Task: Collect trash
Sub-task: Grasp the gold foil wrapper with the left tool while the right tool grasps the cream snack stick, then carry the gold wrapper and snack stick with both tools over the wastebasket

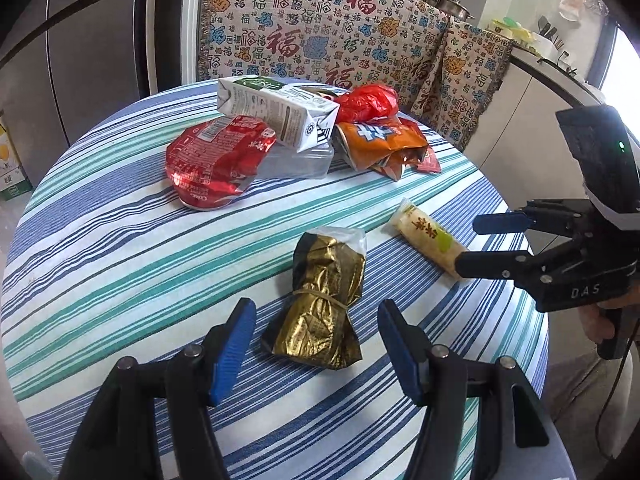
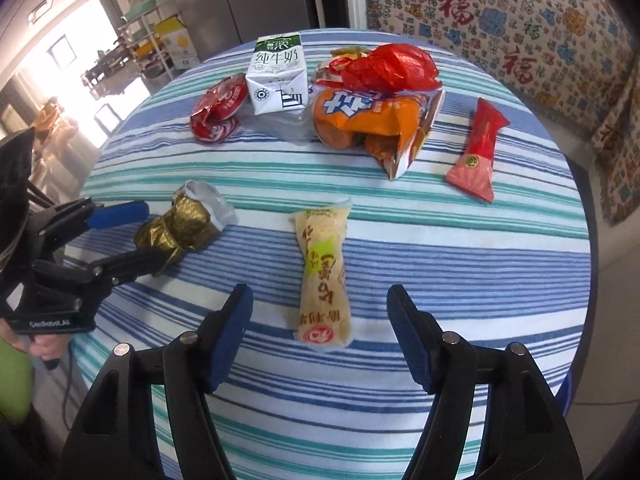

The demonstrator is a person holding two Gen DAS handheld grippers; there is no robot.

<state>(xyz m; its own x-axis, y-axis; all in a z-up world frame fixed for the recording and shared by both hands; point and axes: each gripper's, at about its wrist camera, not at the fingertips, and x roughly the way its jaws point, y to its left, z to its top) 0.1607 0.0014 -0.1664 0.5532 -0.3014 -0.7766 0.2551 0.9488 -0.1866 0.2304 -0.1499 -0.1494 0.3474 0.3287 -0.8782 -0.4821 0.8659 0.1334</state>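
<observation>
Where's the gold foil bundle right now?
The gold foil bundle lies on the striped tablecloth straight ahead of the open left gripper, with the yellow snack wrapper to its right.

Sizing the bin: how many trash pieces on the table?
7 visible: gold foil packet and cream wrapper near the grippers; red pouch off right; crushed red lid, milk carton, orange bag, red plastic bag piled at back, possibly hiding more.

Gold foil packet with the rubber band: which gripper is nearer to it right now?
Left. The left gripper is open with the gold foil packet lying between its jaws. The right gripper is open around the yellow snack wrapper, off to the packet's side.
</observation>
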